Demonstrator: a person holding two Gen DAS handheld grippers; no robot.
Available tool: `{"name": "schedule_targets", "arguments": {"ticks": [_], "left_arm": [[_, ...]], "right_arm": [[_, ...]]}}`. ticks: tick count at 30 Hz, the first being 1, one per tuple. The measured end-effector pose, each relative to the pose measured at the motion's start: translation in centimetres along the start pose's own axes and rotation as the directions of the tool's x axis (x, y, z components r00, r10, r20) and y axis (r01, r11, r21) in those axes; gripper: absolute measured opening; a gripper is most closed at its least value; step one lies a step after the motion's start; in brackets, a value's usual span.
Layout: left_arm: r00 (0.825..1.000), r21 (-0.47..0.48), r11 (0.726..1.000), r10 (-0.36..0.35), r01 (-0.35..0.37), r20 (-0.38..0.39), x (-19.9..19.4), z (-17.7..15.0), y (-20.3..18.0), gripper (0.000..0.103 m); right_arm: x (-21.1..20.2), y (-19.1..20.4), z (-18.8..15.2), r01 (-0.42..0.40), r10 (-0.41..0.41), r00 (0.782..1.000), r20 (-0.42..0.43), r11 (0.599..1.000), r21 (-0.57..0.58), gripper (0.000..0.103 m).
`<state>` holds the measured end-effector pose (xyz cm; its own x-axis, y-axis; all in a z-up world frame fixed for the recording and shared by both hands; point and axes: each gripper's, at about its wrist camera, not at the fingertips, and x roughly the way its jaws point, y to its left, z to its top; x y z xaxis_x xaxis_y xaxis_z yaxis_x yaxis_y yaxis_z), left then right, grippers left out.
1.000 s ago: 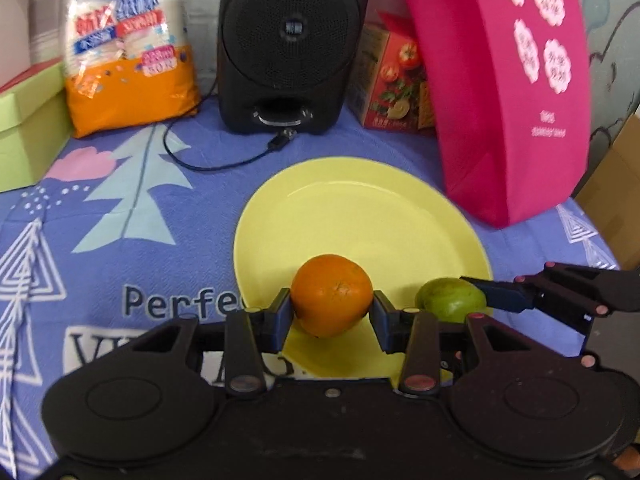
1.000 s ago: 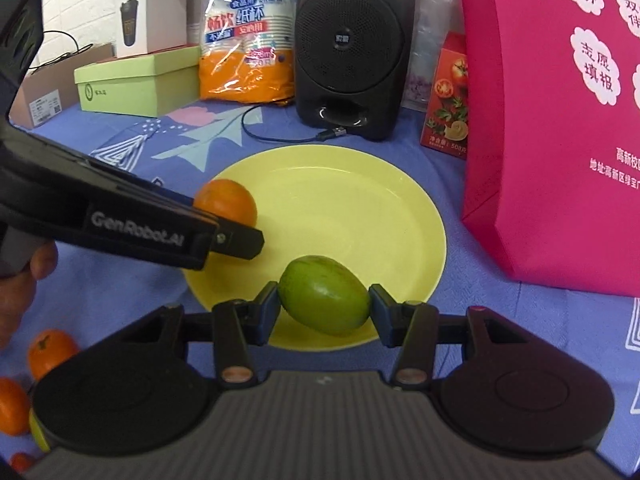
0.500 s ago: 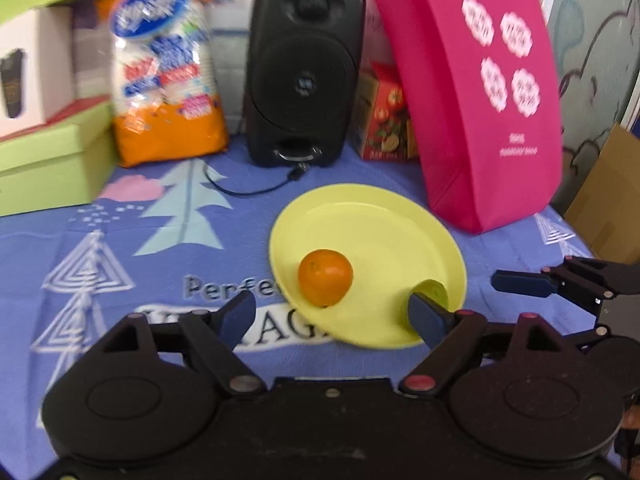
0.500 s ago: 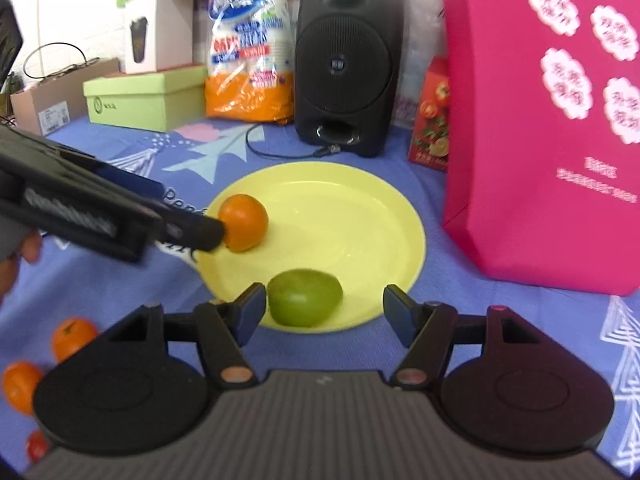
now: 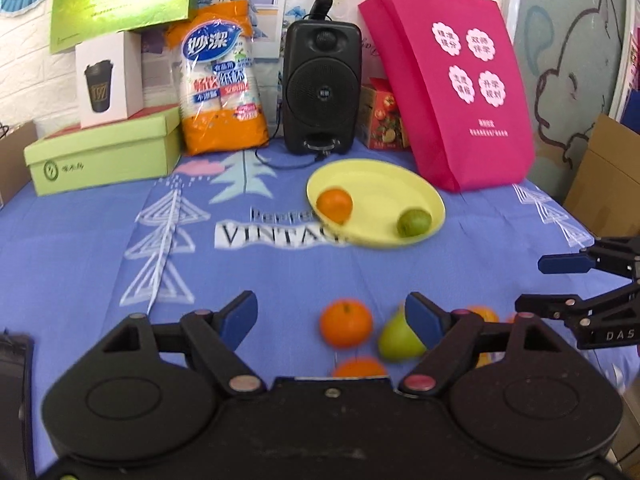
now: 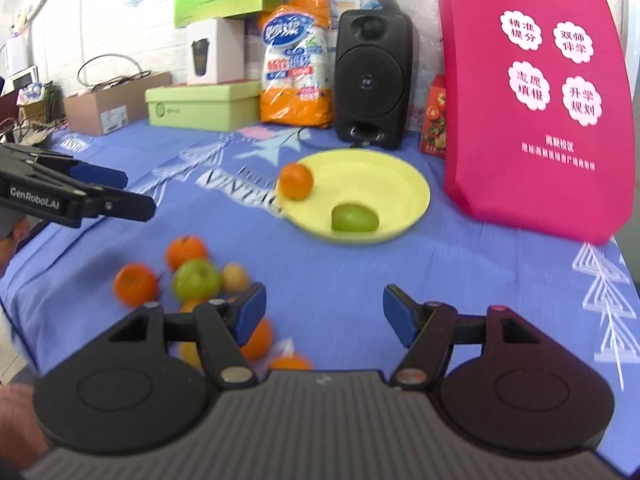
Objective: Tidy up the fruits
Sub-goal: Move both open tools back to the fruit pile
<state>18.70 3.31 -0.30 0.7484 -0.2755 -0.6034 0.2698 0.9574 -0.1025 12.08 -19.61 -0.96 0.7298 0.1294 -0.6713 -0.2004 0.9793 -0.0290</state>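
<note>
Both grippers empty, jaws just opened: left gripper (image 5: 331,315), right gripper (image 6: 324,311). Orange (image 5: 334,205) and green fruit (image 5: 414,222) sit on yellow plate (image 5: 384,176). Loose fruit pile (image 6: 188,276) near table's front edge, below-left of right gripper, directly under left. Left looks nearer; blurred.
</note>
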Motion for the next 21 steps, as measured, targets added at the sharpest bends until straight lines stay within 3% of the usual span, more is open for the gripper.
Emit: {"name": "schedule_targets", "arguments": {"ticks": [4,9,21], "left_arm": [[1.0,0.012,1.0,-0.018,0.018,-0.005,-1.4,-2.3,0.0,0.077],[0.997,0.03,1.0,-0.003,0.006,-0.071,-0.6,-4.2,-0.5,0.062],[0.992,-0.007,0.999,-0.032,0.032,-0.123,2.5,-4.7,-0.9,0.06]], "right_arm": [[-0.9,1.0,-2.0,-0.015,0.016,0.999,-0.031,1.0,0.001,0.064],[0.1,2.4,-3.7,-0.02,0.018,0.996,-0.082,1.0,-0.021,0.063],[2.3,2.1,-3.4,-0.013,0.014,0.996,-0.089,1.0,0.003,0.061]]}}
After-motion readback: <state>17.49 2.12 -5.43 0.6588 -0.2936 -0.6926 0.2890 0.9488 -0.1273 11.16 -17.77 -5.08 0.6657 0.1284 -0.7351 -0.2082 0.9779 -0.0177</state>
